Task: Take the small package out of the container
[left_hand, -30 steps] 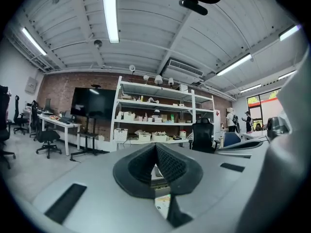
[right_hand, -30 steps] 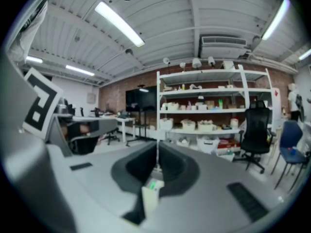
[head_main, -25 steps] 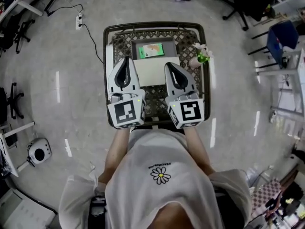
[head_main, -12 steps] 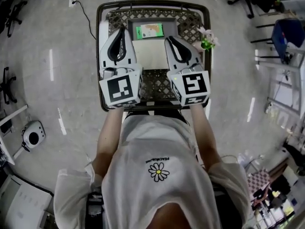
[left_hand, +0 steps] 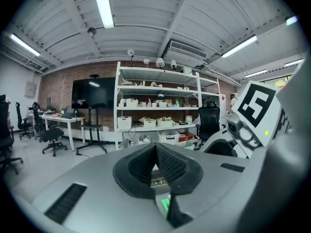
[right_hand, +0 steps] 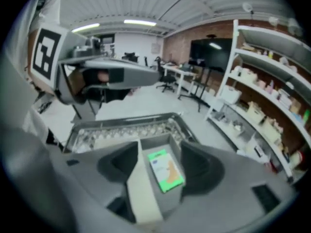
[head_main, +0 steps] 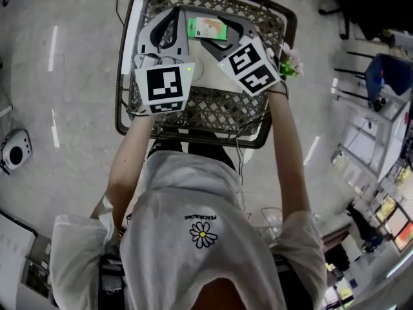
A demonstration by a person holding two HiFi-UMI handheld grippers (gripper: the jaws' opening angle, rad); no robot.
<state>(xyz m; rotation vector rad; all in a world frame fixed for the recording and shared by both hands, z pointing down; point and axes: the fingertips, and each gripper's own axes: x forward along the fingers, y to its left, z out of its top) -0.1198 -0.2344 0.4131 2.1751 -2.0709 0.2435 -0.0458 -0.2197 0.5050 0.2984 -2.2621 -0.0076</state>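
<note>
Mesh surface [head_main: 213, 105]: I am opening the empty right gripper [right_hand: 159, 149] over small package [right_hand: 165, 170], left gripper [left_hand: 155, 152] closed, fearing snags on container [right_hand: 146, 191].

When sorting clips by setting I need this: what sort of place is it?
Probably an indoor lab or workshop office: white shelving loaded with bins against a brick wall, desks with office chairs, and a large dark screen.

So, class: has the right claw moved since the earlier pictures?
Yes: the right claw went forward over the mesh table; its jaws are opening, green package between them.
</note>
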